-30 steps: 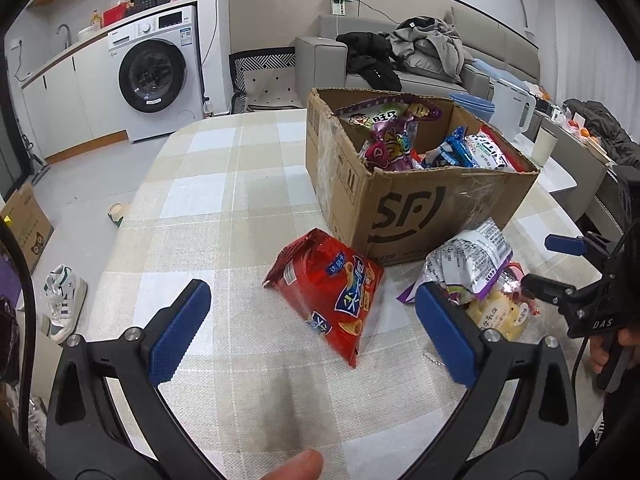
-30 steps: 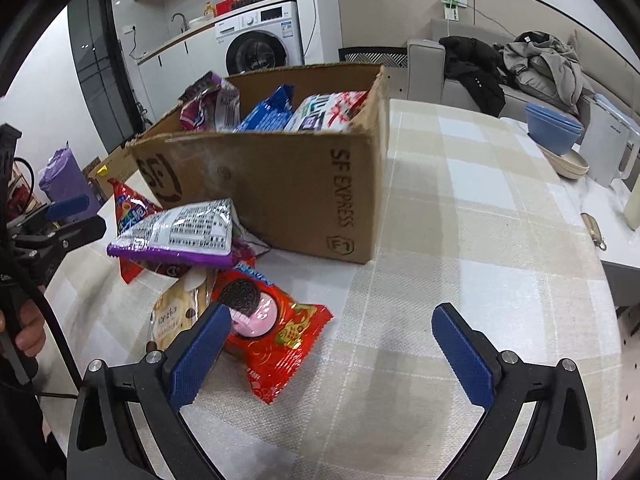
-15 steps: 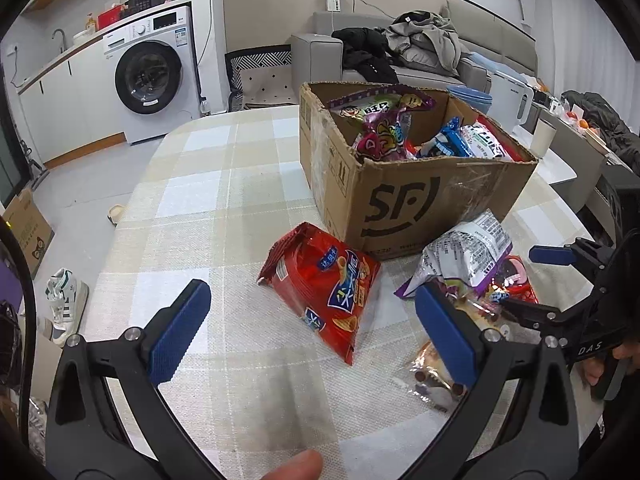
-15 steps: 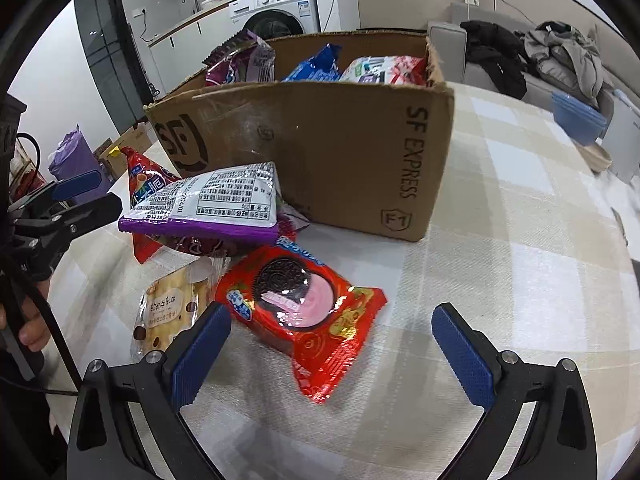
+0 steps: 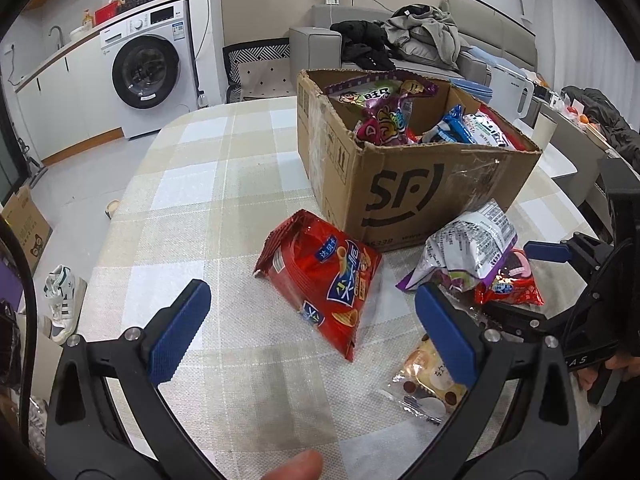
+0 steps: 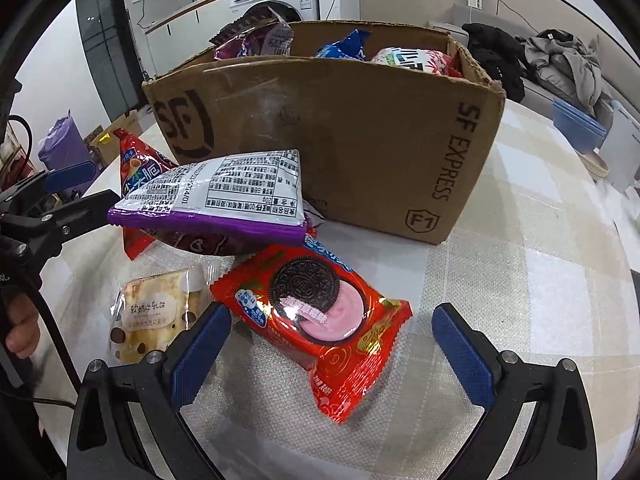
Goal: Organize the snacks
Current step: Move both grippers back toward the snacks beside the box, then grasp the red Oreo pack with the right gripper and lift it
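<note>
A brown cardboard box [image 5: 440, 196] [image 6: 360, 140] holding several snack packs stands on the checked table. In front of it lie a red chip bag [image 5: 324, 276] [image 6: 134, 164], a purple-and-white bag [image 5: 468, 248] [image 6: 224, 200], a red cookie pack [image 6: 320, 320] [image 5: 512, 284] and a clear-wrapped pastry [image 6: 156, 316] [image 5: 424, 384]. My left gripper [image 5: 310, 332] is open, with the chip bag just ahead between its fingers. My right gripper [image 6: 330, 354] is open, straddling the near end of the cookie pack.
The checked tablecloth [image 5: 192, 200] has open space left of the box. A washing machine [image 5: 148, 68] and a sofa [image 5: 420, 44] with clothes lie behind. Blue bowls [image 6: 576, 128] and a white jug [image 5: 514, 92] stand beyond the box. Shoes [image 5: 60, 300] rest on the floor.
Both grippers have pulled back and lowered toward the loose snacks. The right one has closed in on the cookie pack. Both stay open.
</note>
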The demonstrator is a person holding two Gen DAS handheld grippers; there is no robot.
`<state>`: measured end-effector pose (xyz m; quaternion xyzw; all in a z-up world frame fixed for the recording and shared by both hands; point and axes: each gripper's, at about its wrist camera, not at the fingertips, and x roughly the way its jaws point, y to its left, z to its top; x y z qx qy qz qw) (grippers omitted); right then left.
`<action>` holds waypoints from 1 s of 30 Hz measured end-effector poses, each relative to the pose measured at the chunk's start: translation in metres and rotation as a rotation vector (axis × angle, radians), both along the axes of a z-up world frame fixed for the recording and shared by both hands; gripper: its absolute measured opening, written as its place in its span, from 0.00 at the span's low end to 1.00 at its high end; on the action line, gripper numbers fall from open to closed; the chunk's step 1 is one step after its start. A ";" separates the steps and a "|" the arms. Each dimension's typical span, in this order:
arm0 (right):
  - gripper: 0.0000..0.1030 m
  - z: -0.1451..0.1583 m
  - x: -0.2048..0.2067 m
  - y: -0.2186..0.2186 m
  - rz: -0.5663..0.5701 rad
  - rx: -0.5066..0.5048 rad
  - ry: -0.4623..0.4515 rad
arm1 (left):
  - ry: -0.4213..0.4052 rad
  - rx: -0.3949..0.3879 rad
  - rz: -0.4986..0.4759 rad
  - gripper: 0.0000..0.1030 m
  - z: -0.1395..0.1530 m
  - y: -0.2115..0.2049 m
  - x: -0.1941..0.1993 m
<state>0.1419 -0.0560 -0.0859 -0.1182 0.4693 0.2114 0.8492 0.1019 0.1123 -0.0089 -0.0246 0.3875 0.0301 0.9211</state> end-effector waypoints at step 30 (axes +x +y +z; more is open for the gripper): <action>0.56 0.012 0.003 -0.016 0.048 0.036 -0.009 | 0.010 0.012 -0.018 0.99 -0.006 -0.004 0.001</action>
